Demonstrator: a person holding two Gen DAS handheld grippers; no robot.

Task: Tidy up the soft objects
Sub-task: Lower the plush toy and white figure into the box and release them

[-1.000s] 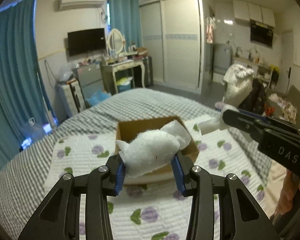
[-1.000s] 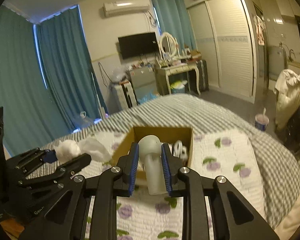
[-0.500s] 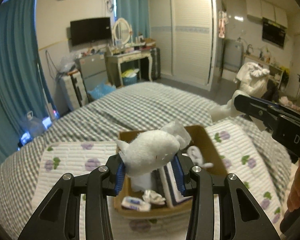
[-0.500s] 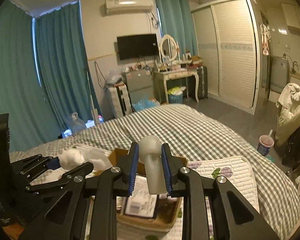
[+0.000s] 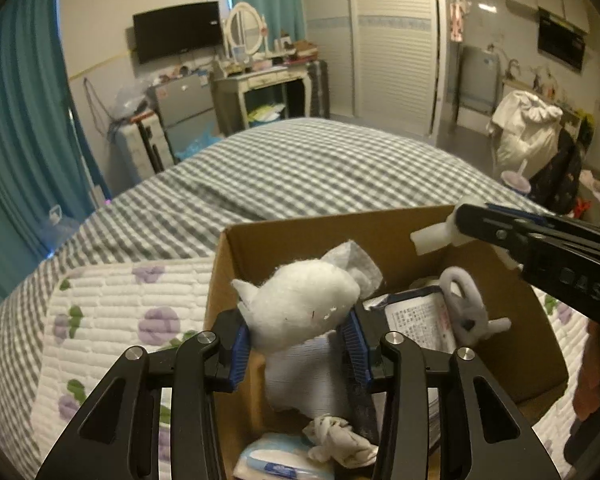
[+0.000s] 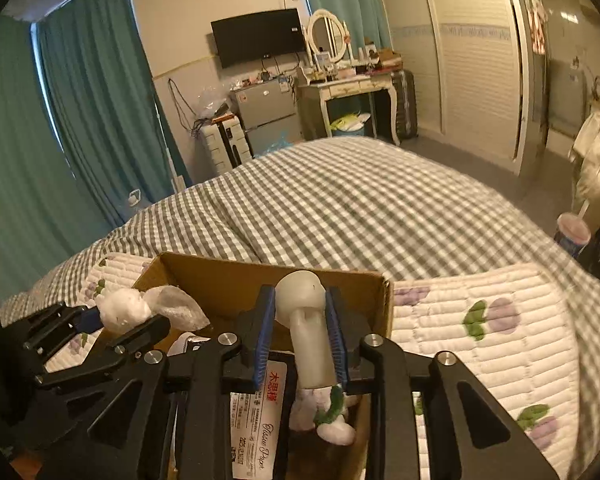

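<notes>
An open cardboard box (image 5: 300, 228) sits on the bed. My left gripper (image 5: 298, 344) is shut on a white plush toy (image 5: 300, 304) and holds it over the box's left side. My right gripper (image 6: 300, 332) is shut on a white mushroom-shaped soft toy (image 6: 306, 328) over the box (image 6: 228, 280). The right gripper (image 5: 540, 244) also shows in the left wrist view at the right, with the toy's end (image 5: 432, 238) sticking out. The left gripper (image 6: 92, 332) with its plush (image 6: 122, 308) shows at the left of the right wrist view.
The box holds a tissue pack (image 5: 420, 320), a grey plush (image 5: 464, 308), a balled sock (image 5: 340, 440) and another pack (image 5: 276, 464). A quilted floral mat (image 5: 120, 312) lies on the checked bedspread (image 5: 300, 168). A drink cup (image 6: 572, 232) stands beside the bed at right.
Both grippers have moved forward and down over the box, each still holding its toy. The box now fills the lower part of both views and its contents show.
</notes>
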